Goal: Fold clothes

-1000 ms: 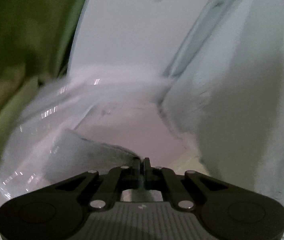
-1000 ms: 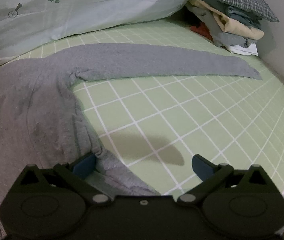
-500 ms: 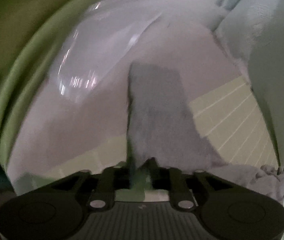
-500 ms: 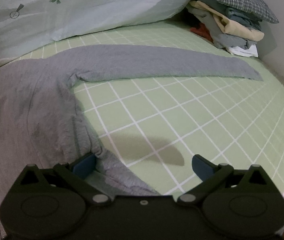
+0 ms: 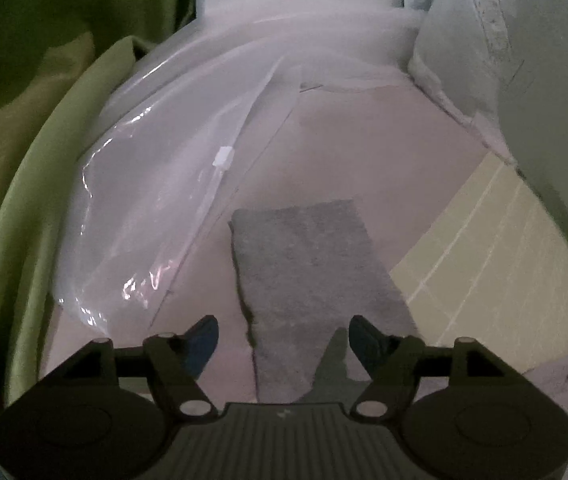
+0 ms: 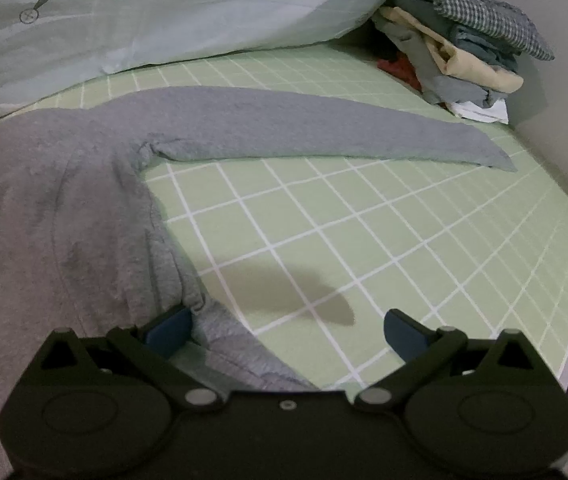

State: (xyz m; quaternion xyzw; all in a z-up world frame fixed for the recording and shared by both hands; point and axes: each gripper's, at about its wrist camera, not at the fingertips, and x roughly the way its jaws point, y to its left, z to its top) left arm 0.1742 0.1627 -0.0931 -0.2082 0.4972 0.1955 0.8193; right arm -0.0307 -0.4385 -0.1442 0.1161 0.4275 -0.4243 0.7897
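Grey knit zip cardigan [image 6: 64, 216]: flat on the green checked bed sheet [image 6: 363, 240], sleeves out. Left gripper [image 5: 284, 336] jaws opening over the cuff; lift clear without snagging. Right gripper [image 6: 287, 328] jaws apart, straddling the side hem.

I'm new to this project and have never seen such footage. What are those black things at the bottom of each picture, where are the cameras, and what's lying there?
No robot here: a person holds a handheld claw in each hand, each with a wide-angle camera looking forward along its two fingers.

Left camera: the left claw is opening just above the end of a grey sleeve, which lies flat between its blue pads, unpinched. A clear plastic bag lies beside it.

Right camera: the right claw is open, holding nothing, at the side edge of a grey zip jacket spread on a green checked sheet. Its other sleeve stretches out sideways. Behind are a carrot-print quilt and a pile of clothes.
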